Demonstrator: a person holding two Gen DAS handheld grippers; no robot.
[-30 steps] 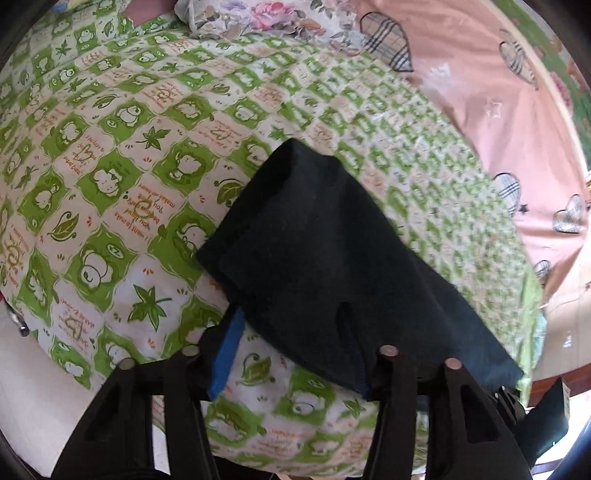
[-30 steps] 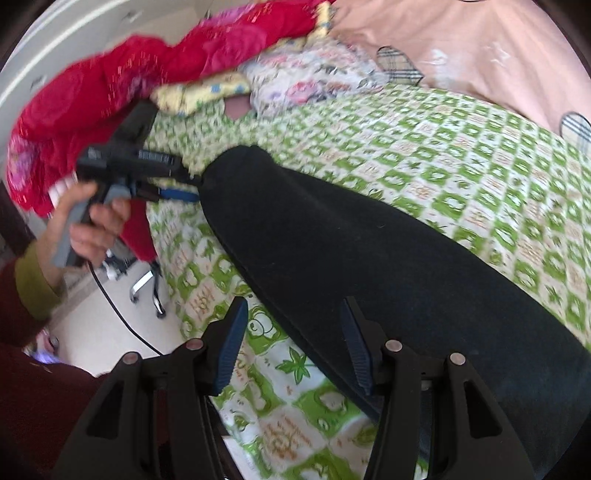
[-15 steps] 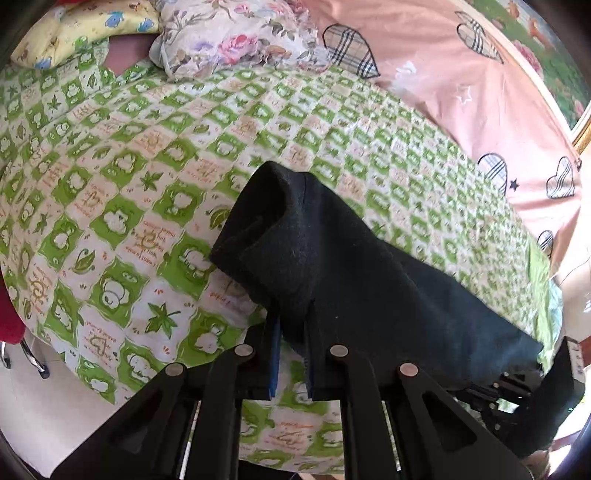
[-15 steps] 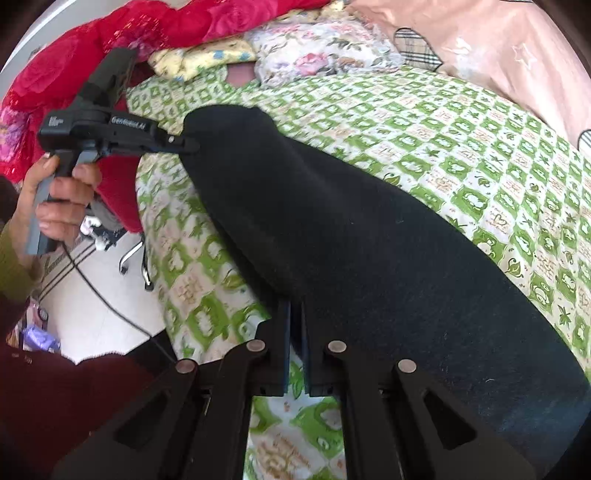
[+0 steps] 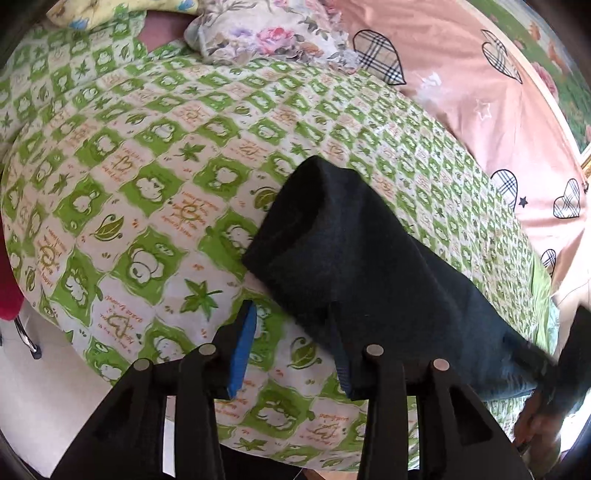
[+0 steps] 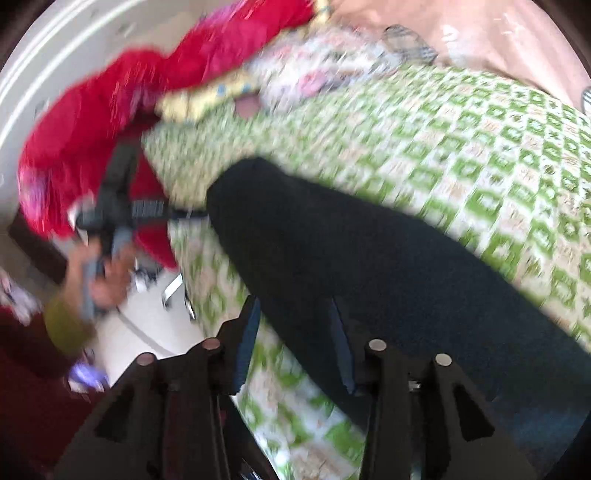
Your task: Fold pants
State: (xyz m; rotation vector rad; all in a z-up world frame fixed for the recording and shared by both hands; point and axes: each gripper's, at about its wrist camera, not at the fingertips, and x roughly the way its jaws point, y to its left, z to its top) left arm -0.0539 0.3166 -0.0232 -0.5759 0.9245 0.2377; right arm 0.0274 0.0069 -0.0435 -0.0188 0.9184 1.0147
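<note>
The dark pants (image 5: 362, 266) lie as a long folded strip on the green-and-white patterned bedspread (image 5: 155, 155). My left gripper (image 5: 293, 343) is open at the near edge of one end of the strip, and its right finger touches the cloth. In the blurred right wrist view the pants (image 6: 369, 266) run from lower right to upper left. My right gripper (image 6: 295, 343) is open at their near edge. The left gripper (image 6: 122, 210), held in a hand, shows at the far end of the strip.
A floral pillow (image 5: 273, 33) and a yellow pillow (image 5: 122, 9) lie at the head of the bed. A pink quilt with plaid hearts (image 5: 480, 110) covers the far side. A red blanket (image 6: 122, 110) is heaped at the left. The bed edge and white floor (image 5: 55, 387) are close below.
Both grippers were shut on the pants' edge half a second ago and are now open. The cloth has dropped onto the bed. The right wrist view is blurred by motion.
</note>
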